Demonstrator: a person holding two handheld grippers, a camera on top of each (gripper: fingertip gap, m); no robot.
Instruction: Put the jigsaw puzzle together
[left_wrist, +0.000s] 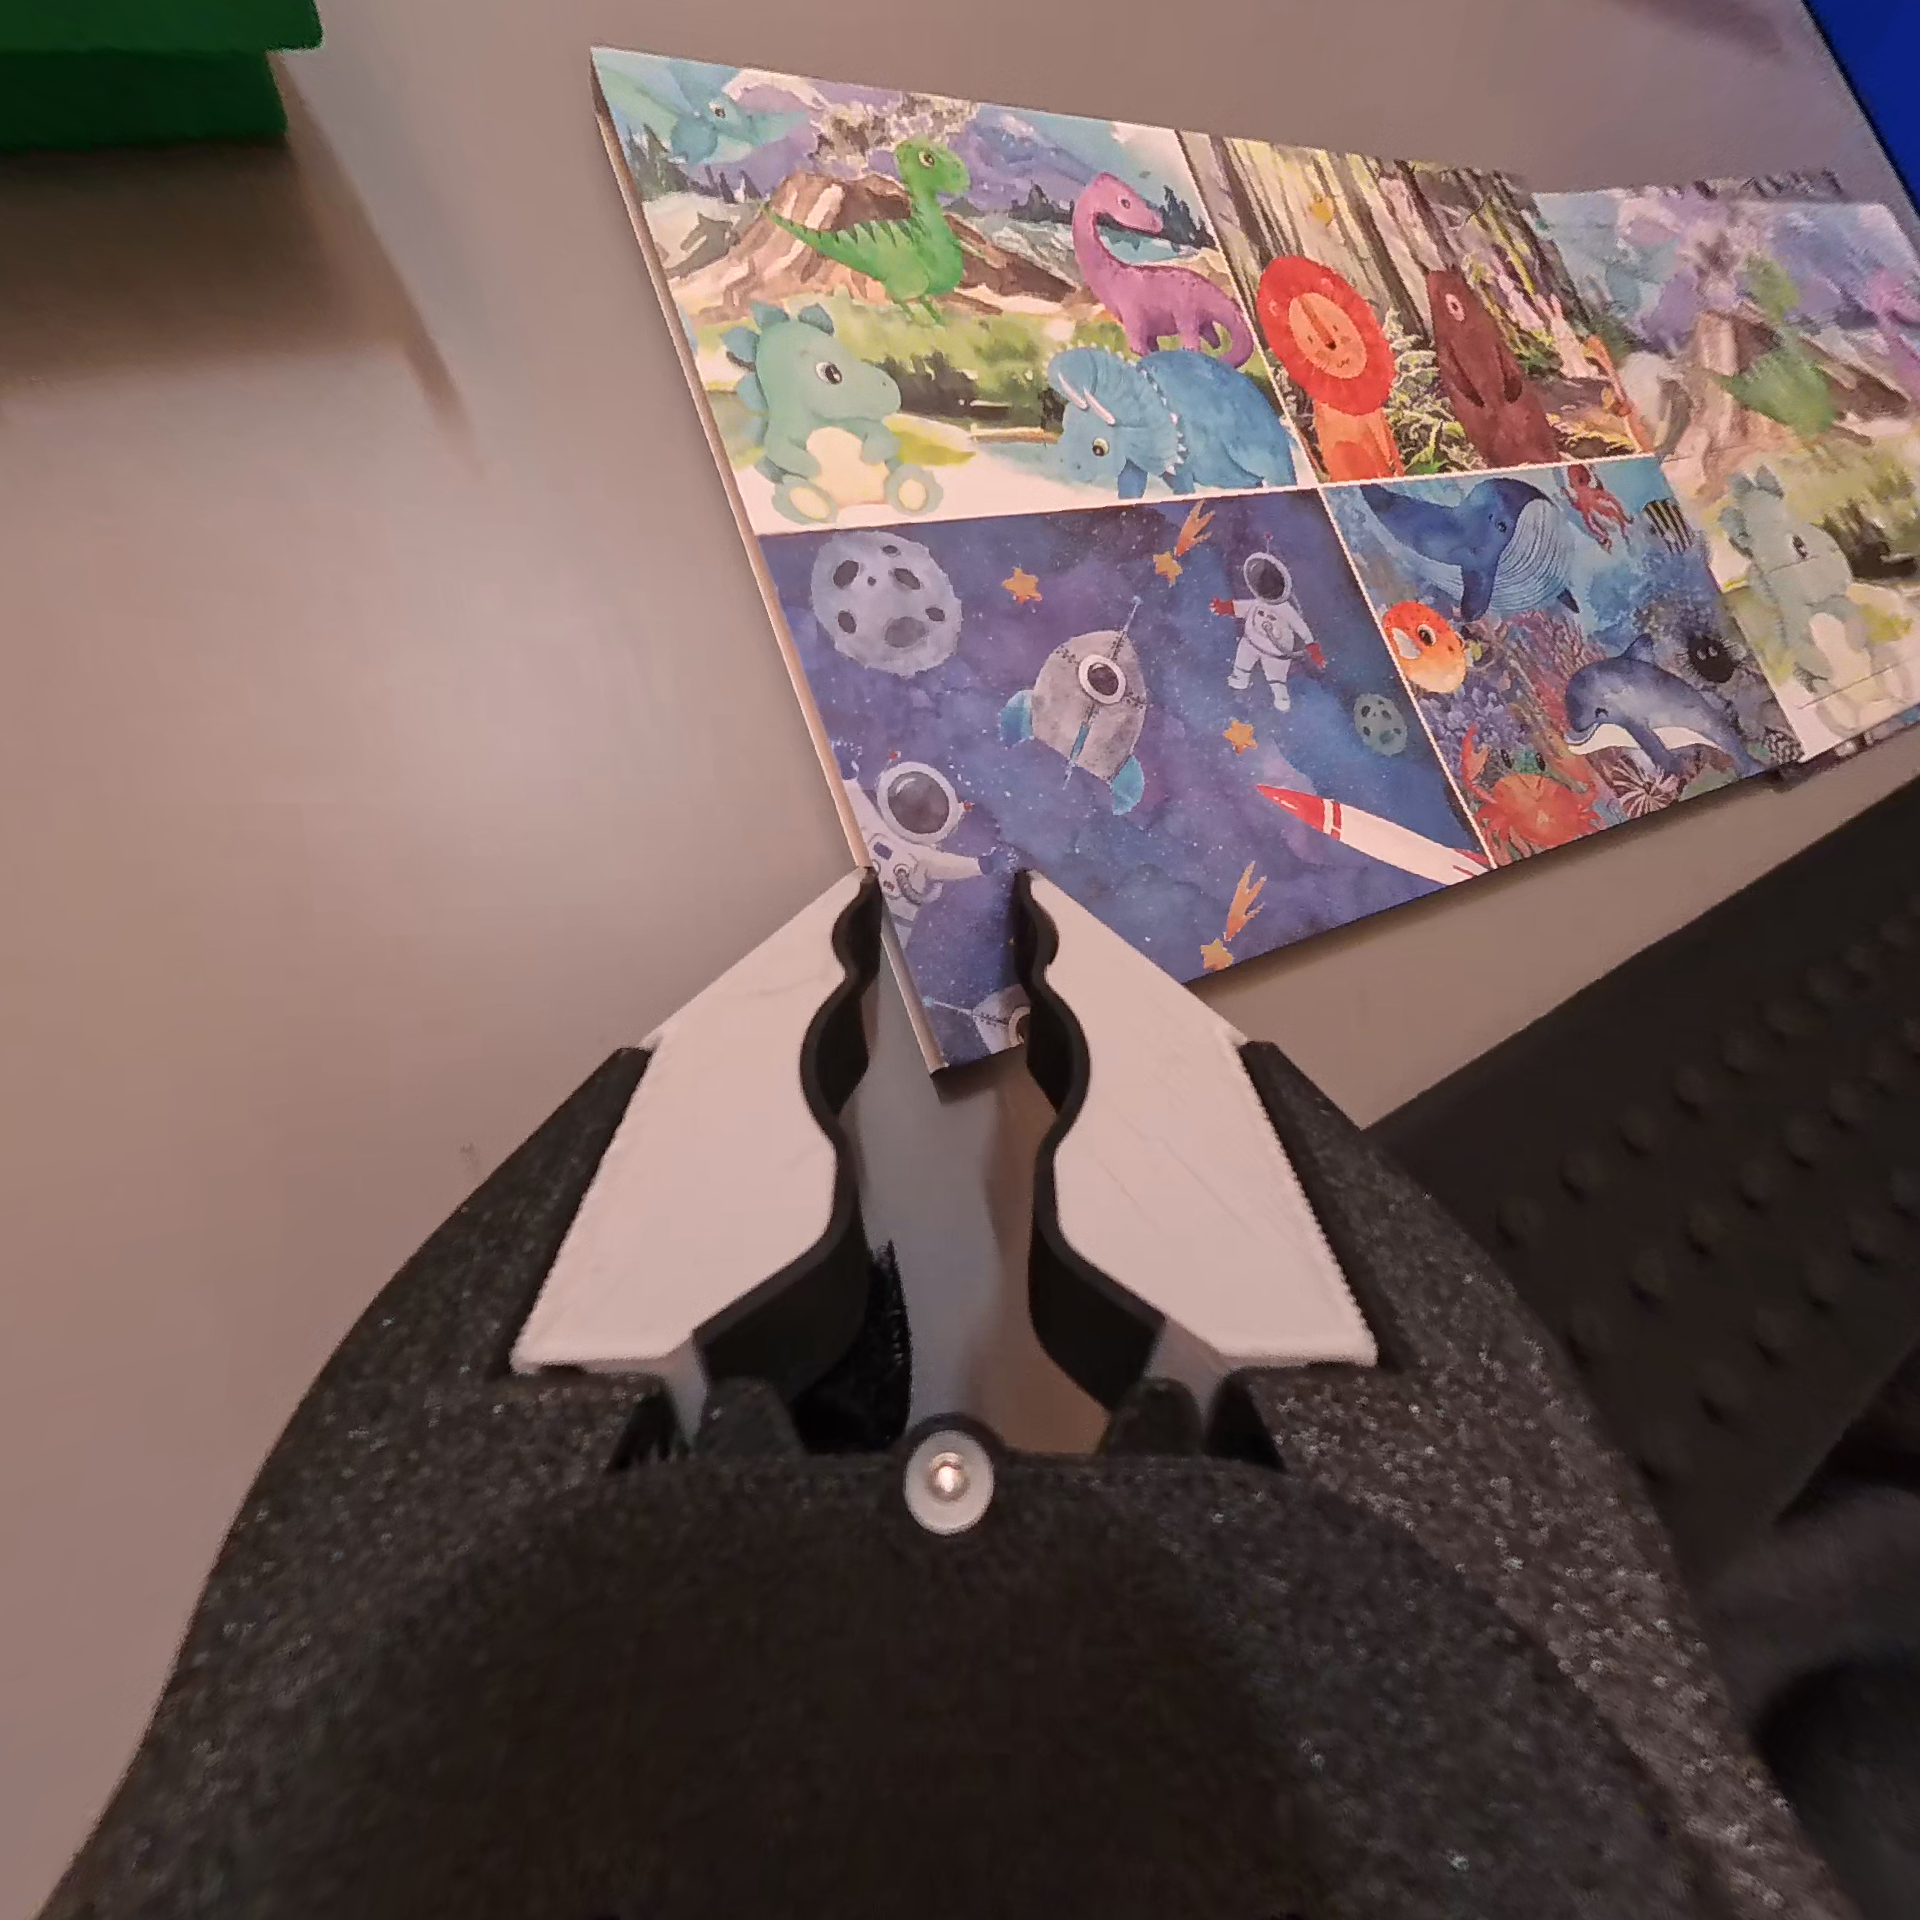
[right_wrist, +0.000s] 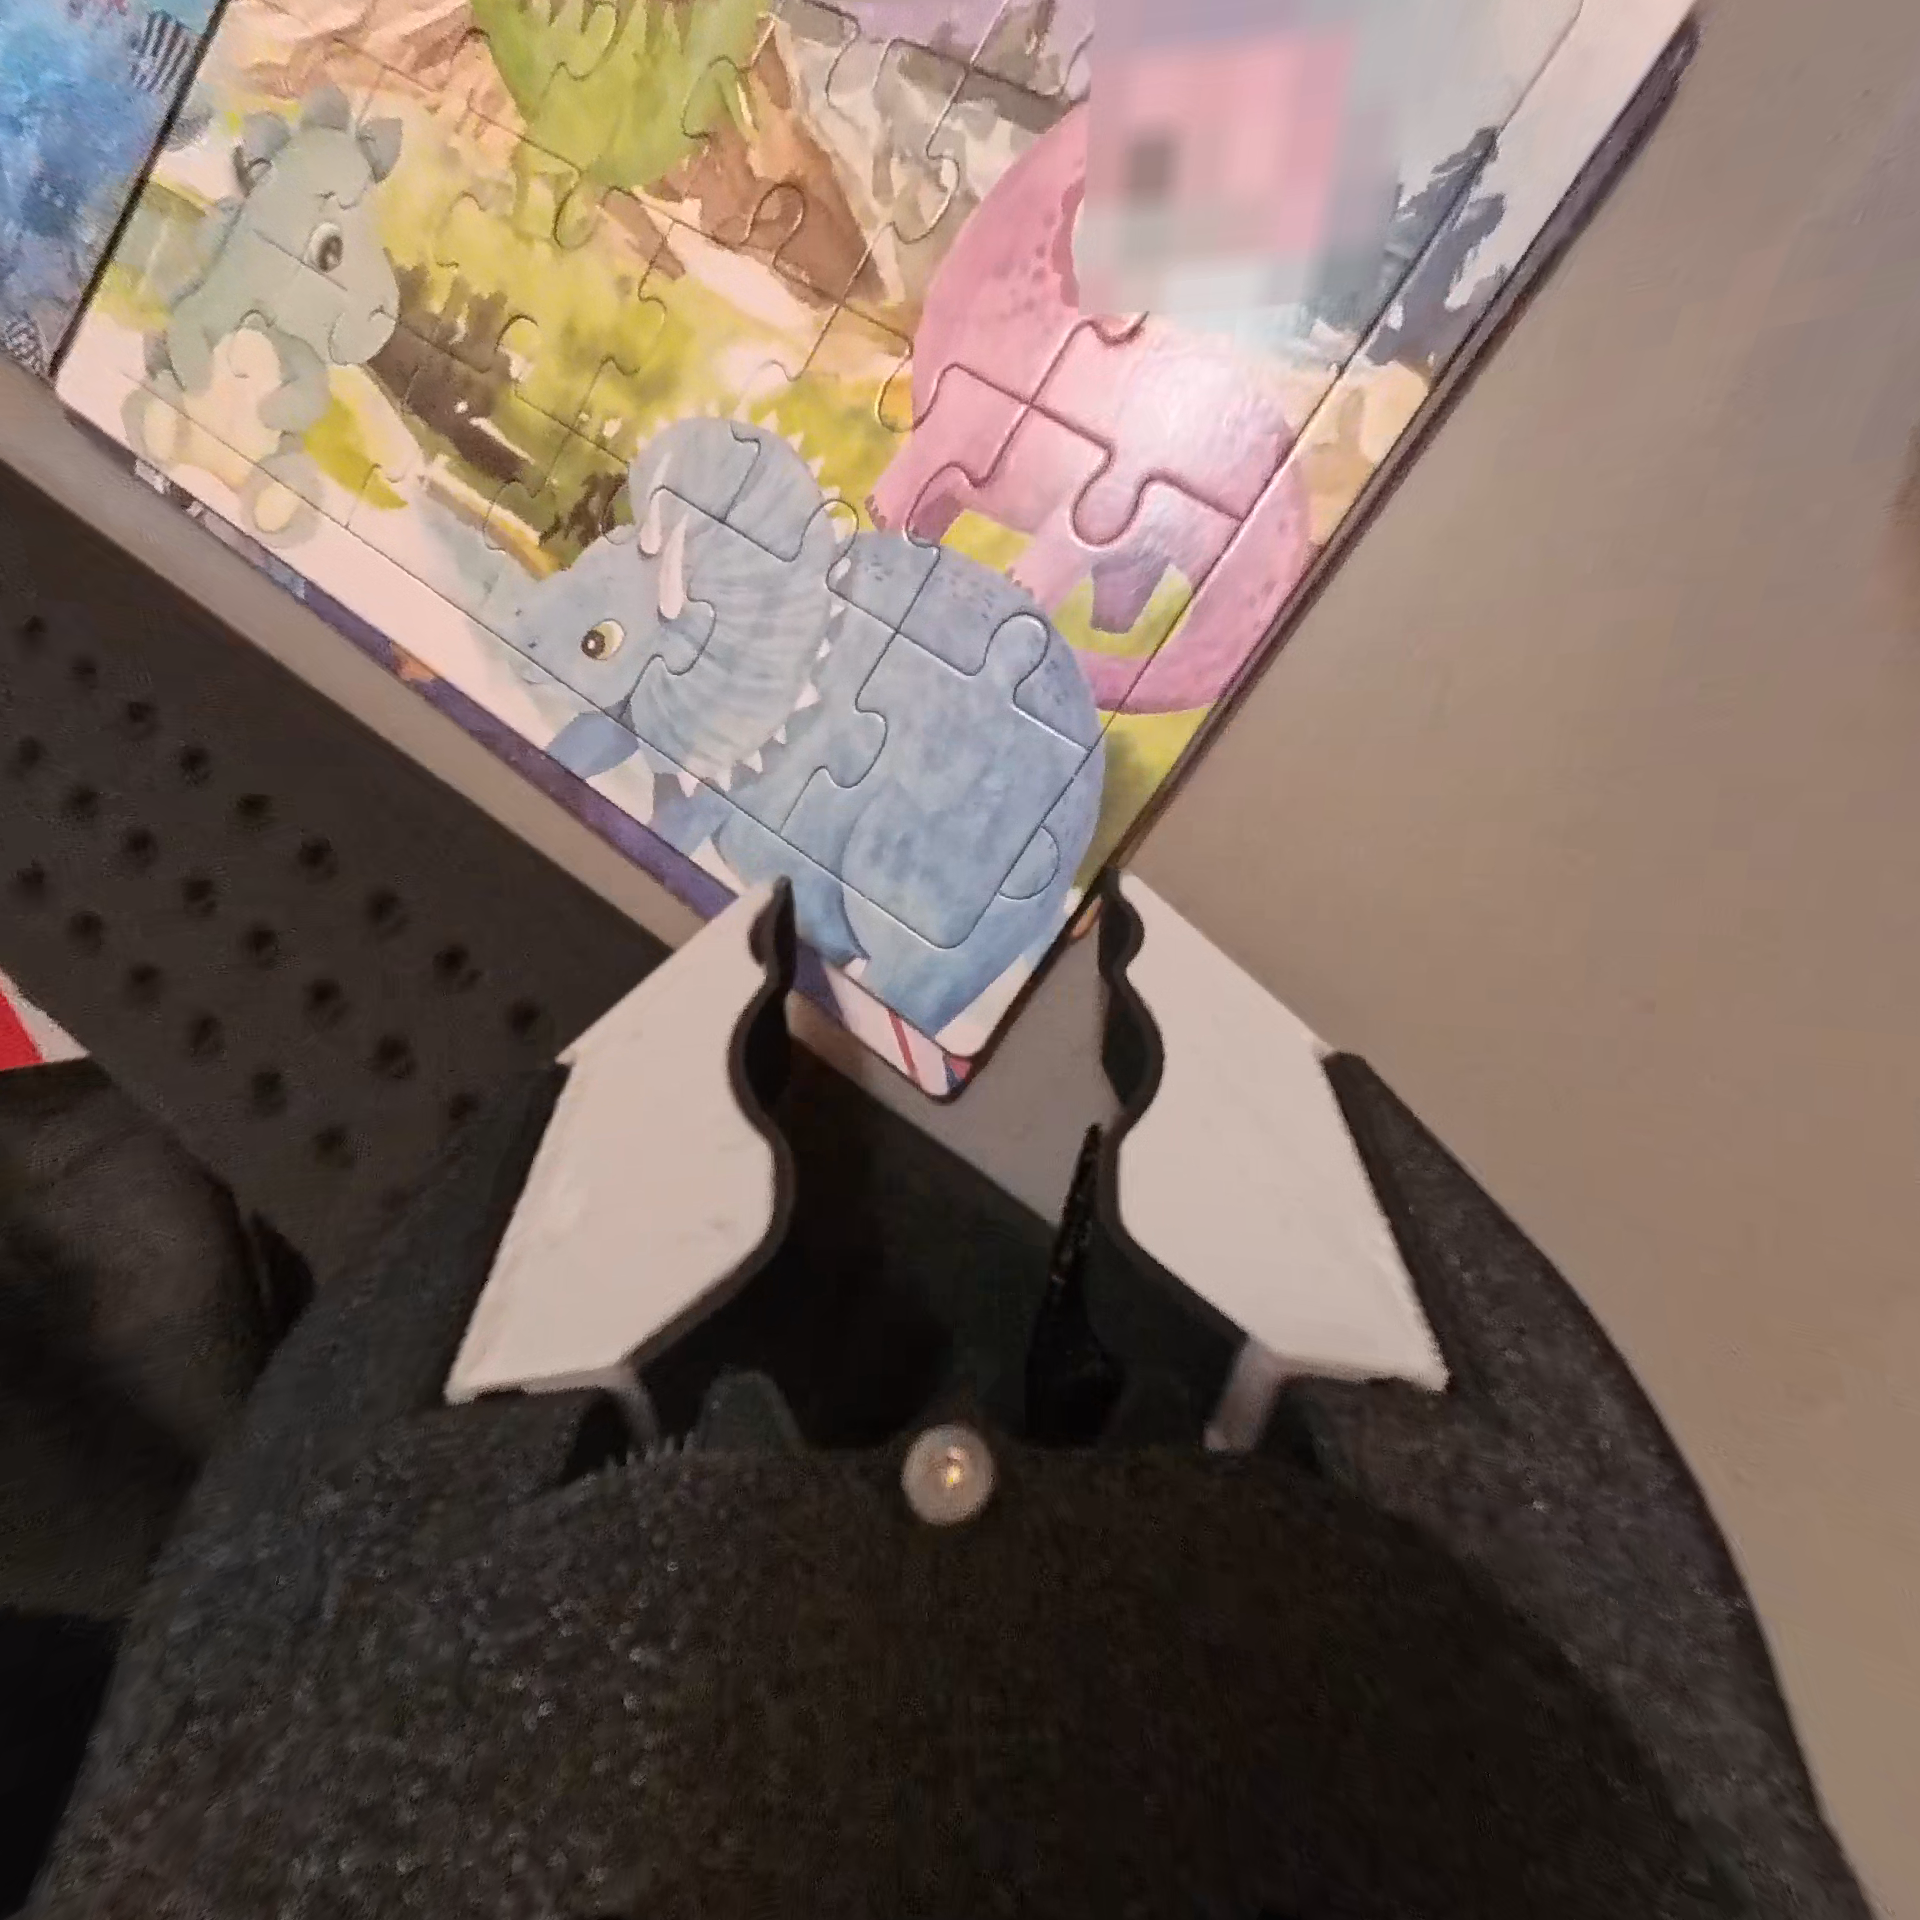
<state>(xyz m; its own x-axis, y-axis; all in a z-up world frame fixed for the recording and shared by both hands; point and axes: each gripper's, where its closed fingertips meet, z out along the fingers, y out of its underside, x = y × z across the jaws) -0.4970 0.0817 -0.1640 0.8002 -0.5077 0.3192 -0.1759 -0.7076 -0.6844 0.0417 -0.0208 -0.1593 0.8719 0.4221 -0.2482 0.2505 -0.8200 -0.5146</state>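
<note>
Left wrist view
- Left gripper (left_wrist: 948, 883): fingers apart, nothing between them; tips hover over the near corner of the picture sheet.
- Picture sheet (left_wrist: 1091, 499): flat on the grey table (left_wrist: 364, 727), running ahead and to the right of the tips. Four printed panels: dinosaurs, forest animals, space, sea. No cut lines visible, so it reads as a reference sheet, not pieces.
- Puzzle (left_wrist: 1787, 436): far ahead-right, past the sheet's far end; blurred here, shows the same dinosaur scene.
- Black mat (left_wrist: 1714, 1195): dimpled, to the right of the gripper, along the table's near side.
- Green object (left_wrist: 135, 73): far ahead-left corner, well apart from everything else.

Right wrist view
- Right gripper (right_wrist: 945, 888): fingers apart, empty; the puzzle's near corner lies between and just under the tips. Touching or not, cannot tell.
- Puzzle (right_wrist: 831, 468): dinosaur picture, directly ahead, turned cornerwise to the gripper. Interlock lines across it; every visible slot looks filled. Part of the upper area is hidden by a mosaic patch.
- Under the puzzle: a darker edge with other print shows at the near corner, so it seems to rest on another board or tray; unsure which.
- Black mat (right_wrist: 208, 779): perforated, to the left of the tips.
- Loose pieces: none seen in either view.

Step in hand
- Judgement: assembly looks finished or nearly so; both grippers idle at corners, perhaps squaring things up.

Next move
- Judgement: check the hidden area for gaps; if a seam stands proud, press it flat with closed tips, lightly, so neighbours do not pop.
</note>
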